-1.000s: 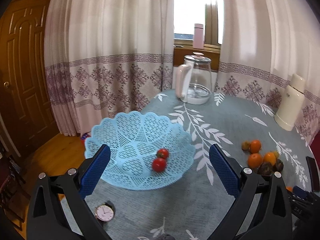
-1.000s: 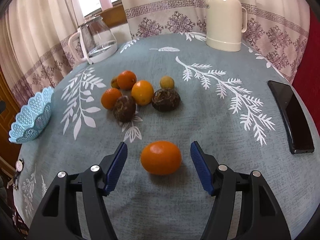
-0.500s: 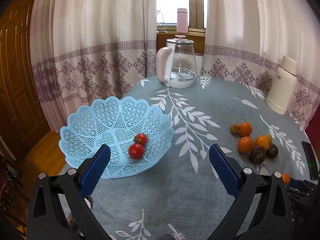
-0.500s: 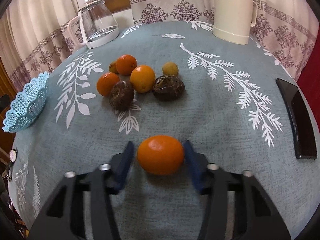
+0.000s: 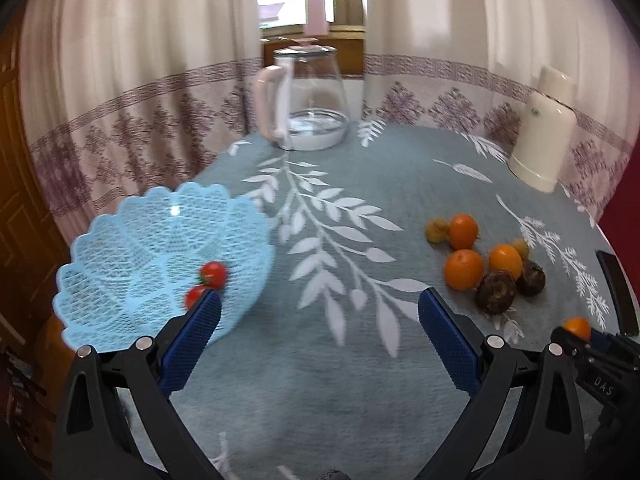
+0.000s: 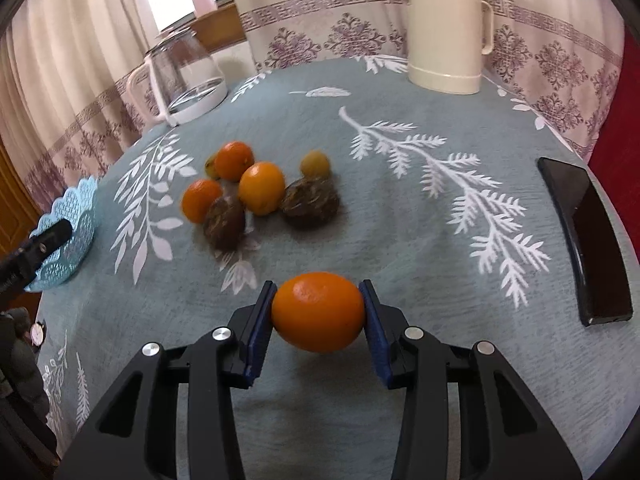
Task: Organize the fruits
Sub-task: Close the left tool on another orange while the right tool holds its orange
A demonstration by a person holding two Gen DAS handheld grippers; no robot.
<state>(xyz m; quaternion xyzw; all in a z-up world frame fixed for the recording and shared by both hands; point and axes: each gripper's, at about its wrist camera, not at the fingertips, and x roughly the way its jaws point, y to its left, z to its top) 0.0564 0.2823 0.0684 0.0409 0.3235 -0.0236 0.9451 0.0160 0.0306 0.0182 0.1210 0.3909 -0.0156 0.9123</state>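
Note:
My right gripper is shut on an orange, held just above the grey-blue tablecloth. Beyond it lies a cluster of fruit: oranges, two dark brown fruits and small yellow ones. A light blue lattice basket sits at the table's left edge with two red tomatoes inside. My left gripper is open with nothing between its fingers, just right of the basket. The left wrist view also shows the fruit cluster and the right gripper with its orange at lower right.
A glass kettle with a white handle stands at the back. A cream thermos stands at the back right. A black phone lies at the right edge, a wristwatch at the near left. Curtains hang behind the table.
My right gripper has shut on the orange and lifted it slightly. My left gripper has swung to the right, so the basket now sits further left in its view.

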